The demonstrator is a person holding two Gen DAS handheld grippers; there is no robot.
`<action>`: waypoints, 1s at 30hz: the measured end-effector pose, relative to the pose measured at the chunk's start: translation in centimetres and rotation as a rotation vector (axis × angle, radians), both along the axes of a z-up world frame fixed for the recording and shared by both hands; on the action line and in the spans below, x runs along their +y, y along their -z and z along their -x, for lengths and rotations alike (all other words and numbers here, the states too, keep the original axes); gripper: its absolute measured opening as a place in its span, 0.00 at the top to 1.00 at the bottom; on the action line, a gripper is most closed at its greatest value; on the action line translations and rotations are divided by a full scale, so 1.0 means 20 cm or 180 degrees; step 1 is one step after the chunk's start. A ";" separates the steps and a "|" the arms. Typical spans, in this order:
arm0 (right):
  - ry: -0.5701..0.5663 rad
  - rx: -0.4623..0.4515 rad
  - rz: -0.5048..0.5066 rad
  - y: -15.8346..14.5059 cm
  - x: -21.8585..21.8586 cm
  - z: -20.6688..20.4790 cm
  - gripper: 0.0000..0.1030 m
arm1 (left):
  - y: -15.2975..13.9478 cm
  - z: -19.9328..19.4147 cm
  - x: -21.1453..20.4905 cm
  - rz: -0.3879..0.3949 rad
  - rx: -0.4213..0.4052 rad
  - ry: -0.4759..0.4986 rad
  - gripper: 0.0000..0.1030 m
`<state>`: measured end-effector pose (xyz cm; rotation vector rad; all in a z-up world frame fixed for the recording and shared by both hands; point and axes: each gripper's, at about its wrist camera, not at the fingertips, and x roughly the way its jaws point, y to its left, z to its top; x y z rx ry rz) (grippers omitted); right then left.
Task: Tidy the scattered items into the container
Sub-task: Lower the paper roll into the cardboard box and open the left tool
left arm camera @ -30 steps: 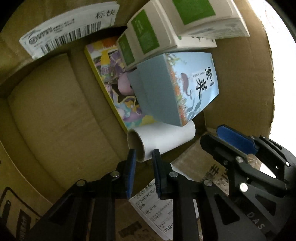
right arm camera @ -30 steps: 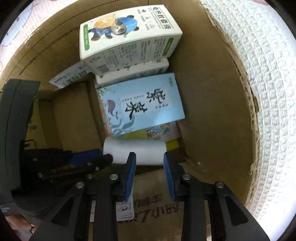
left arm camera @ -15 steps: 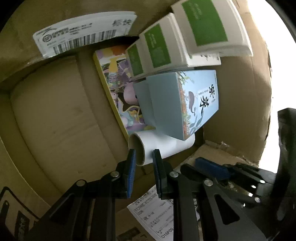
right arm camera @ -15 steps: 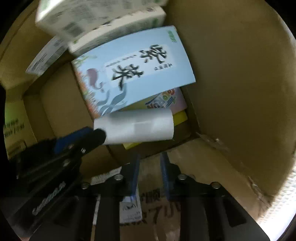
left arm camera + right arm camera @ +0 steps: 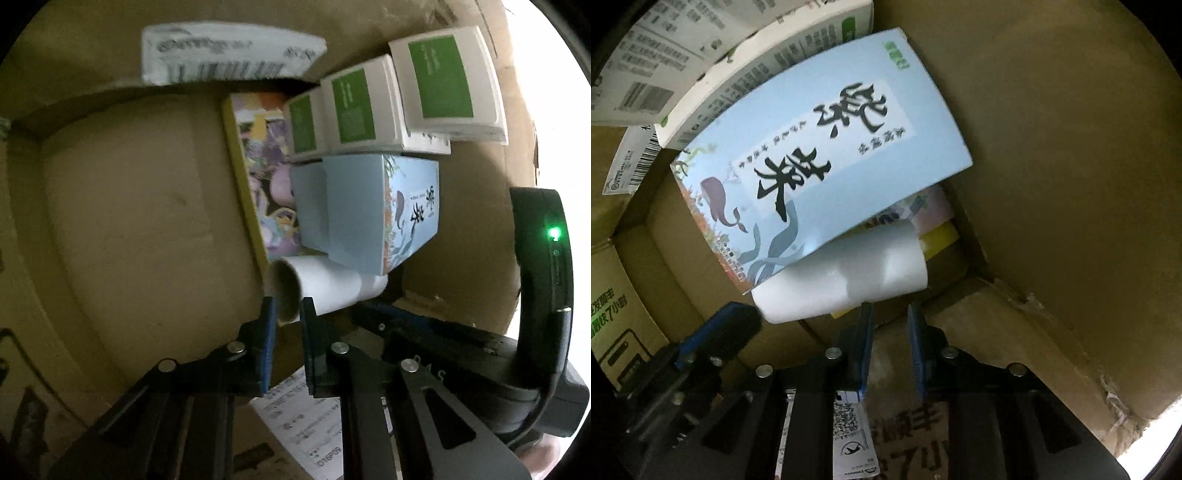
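Both grippers reach into a cardboard box (image 5: 129, 221). My left gripper (image 5: 286, 314) is shut on the rim of a white paper roll (image 5: 325, 288), which lies at the near end of the box floor. The roll also shows in the right wrist view (image 5: 842, 280). My right gripper (image 5: 890, 317) is narrowly open and empty, just beside the roll's right end. A light blue box with a whale picture (image 5: 820, 155) leans over the roll. White and green cartons (image 5: 388, 107) stack behind it, on a yellow picture book (image 5: 258, 177).
The box's right wall (image 5: 1052, 166) stands close to my right gripper. A shipping label (image 5: 229, 55) hangs on the far wall. The left half of the box floor is bare cardboard. The right gripper's body (image 5: 480, 350) lies beside my left gripper.
My right gripper has let go of the roll, narrowed and moved deeper to the roll's right end. My left gripper has pushed further into the box, still holding the roll's rim.
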<state>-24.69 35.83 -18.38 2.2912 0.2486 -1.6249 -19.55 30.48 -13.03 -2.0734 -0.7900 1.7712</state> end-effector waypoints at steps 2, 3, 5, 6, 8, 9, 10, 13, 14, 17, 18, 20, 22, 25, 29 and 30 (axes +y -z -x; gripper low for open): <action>-0.0032 -0.0005 -0.0044 0.00 -0.03 0.01 0.84 | -0.01 0.00 -0.03 0.0037 0.0001 -0.0086 0.90; -0.0074 0.0018 -0.0086 0.00 -0.04 0.01 0.84 | -0.01 0.00 -0.03 0.0049 0.0001 -0.0110 0.90; -0.0220 0.0092 -0.0187 0.00 -0.09 0.00 0.84 | 0.00 0.00 -0.02 0.0136 -0.0016 -0.0068 0.90; -0.0259 0.0102 -0.0206 0.00 -0.10 0.00 0.84 | 0.01 0.00 -0.01 0.0166 -0.0078 -0.0042 0.90; -0.0225 0.0128 -0.0218 -0.01 -0.12 0.01 0.84 | 0.05 -0.01 -0.01 0.0123 -0.0201 -0.0068 0.90; -0.0160 0.0190 -0.0230 -0.02 -0.11 0.02 0.84 | 0.06 -0.01 -0.01 0.0115 -0.0234 -0.0061 0.90; -0.0110 0.0244 -0.0243 -0.03 -0.11 0.03 0.84 | 0.07 -0.01 -0.01 0.0113 -0.0252 -0.0069 0.90; -0.0012 0.0360 -0.0266 -0.07 -0.11 0.05 0.84 | 0.06 0.00 0.00 0.0068 -0.0222 -0.0109 0.90; -0.0015 0.0366 -0.0272 -0.07 -0.12 0.05 0.84 | 0.06 0.01 0.01 0.0055 -0.0218 -0.0124 0.90; -0.0015 0.0391 -0.0314 -0.08 -0.15 0.05 0.84 | 0.07 0.01 0.03 0.0036 -0.0248 -0.0142 0.90; -0.0016 0.0402 -0.0328 -0.08 -0.15 0.05 0.84 | 0.07 0.01 0.03 -0.0015 -0.0265 -0.0155 0.91; 0.0013 0.0444 -0.0360 -0.10 -0.17 0.06 0.84 | 0.08 0.01 0.05 -0.0048 -0.0297 -0.0163 0.91; 0.0061 0.0497 -0.0351 -0.12 -0.18 0.07 0.84 | 0.09 0.02 0.06 -0.0110 -0.0323 -0.0138 0.93; 0.0165 0.0587 -0.0265 -0.17 -0.18 0.08 0.84 | 0.10 0.03 0.08 -0.0231 -0.0367 -0.0144 0.96; 0.0275 0.0550 -0.0203 -0.19 -0.19 0.09 0.84 | 0.09 0.03 0.11 -0.0365 -0.0381 -0.0156 0.96; 0.0288 0.0532 -0.0197 -0.19 -0.19 0.10 0.84 | 0.08 0.03 0.12 -0.0377 -0.0370 -0.0156 0.97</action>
